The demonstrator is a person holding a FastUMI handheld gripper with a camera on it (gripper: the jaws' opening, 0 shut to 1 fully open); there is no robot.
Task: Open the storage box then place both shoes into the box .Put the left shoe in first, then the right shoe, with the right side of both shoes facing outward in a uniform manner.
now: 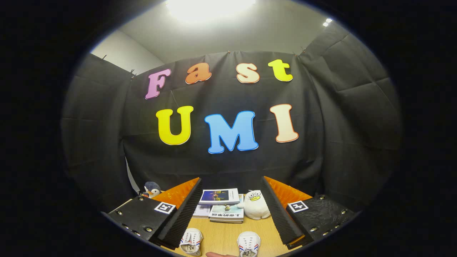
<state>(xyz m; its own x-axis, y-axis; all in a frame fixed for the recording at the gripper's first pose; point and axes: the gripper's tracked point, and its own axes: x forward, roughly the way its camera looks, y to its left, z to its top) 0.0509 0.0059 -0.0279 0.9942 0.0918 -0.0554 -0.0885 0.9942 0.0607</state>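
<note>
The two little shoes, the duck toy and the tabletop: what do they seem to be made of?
The shoes look like white canvas or leather, matte, with laces and red-blue stripes. The duck toy seems plush, soft and fuzzy. The tabletop looks like pale wood or laminate, showing grain. The claw is open and holds nothing.

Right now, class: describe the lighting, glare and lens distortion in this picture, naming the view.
Gripper view: the ceiling light is blown out into white glare; fisheye distortion bows the booth wall outward; the wooden table, two shoes and books are evenly lit and sharp between the open, empty fingers; the outer wall falls off into darkness.
</note>
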